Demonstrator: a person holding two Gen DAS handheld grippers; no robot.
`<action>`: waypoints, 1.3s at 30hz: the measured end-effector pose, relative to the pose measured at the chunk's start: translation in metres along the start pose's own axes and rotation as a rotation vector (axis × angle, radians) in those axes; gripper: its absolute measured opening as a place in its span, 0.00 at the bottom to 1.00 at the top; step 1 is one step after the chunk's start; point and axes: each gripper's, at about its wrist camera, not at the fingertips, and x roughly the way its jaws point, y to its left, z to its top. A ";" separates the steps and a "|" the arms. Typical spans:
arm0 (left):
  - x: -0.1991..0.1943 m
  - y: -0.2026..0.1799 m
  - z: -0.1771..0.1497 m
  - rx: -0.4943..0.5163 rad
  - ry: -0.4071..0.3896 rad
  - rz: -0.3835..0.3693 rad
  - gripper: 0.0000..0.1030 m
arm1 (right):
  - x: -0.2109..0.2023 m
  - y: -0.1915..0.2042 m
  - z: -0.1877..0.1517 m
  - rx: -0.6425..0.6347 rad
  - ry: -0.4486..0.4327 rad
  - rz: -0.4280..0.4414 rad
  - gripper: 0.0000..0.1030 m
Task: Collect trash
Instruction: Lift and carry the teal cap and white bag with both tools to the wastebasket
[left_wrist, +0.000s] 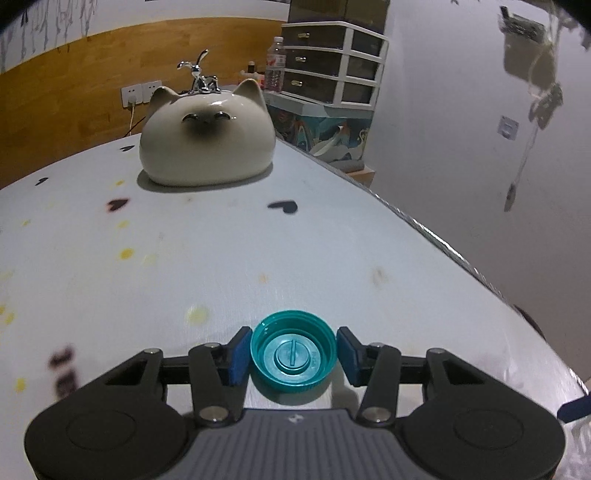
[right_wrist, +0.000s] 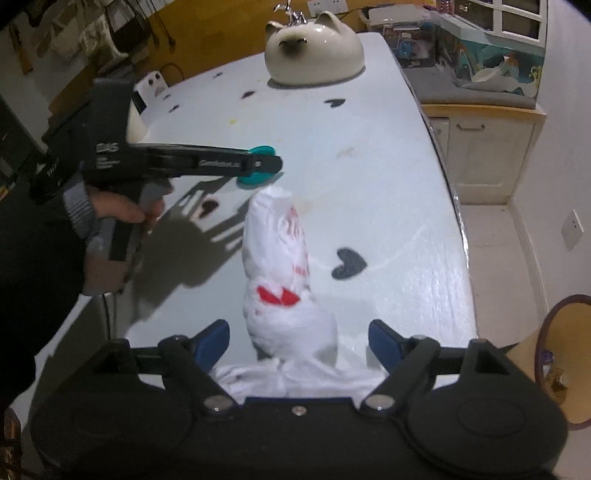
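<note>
A teal bottle cap (left_wrist: 293, 350) lies open side up between the blue pads of my left gripper (left_wrist: 293, 356), which is shut on it just above the white table (left_wrist: 258, 240). In the right wrist view the same cap (right_wrist: 258, 177) shows at the tip of the left gripper (right_wrist: 264, 162). A crumpled white plastic bag with red print (right_wrist: 282, 273) lies on the table, its near end between the fingers of my right gripper (right_wrist: 297, 345), which is open and does not touch it.
A cream ceramic cat figure (left_wrist: 207, 134) (right_wrist: 314, 50) stands at the far end of the table. A drawer unit (left_wrist: 328, 70) and a water bottle (left_wrist: 275, 64) stand behind it. A round bin (right_wrist: 565, 354) stands on the floor at the right, past the table edge (right_wrist: 458, 206).
</note>
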 end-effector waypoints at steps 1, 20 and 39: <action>-0.005 -0.002 -0.005 0.002 0.001 0.002 0.49 | 0.000 -0.001 0.000 0.004 0.008 0.014 0.81; -0.105 -0.054 -0.111 -0.098 -0.029 0.071 0.49 | 0.012 0.004 -0.012 0.024 -0.072 0.004 0.64; -0.127 -0.073 -0.112 -0.263 -0.013 0.127 0.48 | 0.009 0.030 -0.024 -0.113 -0.059 -0.078 0.49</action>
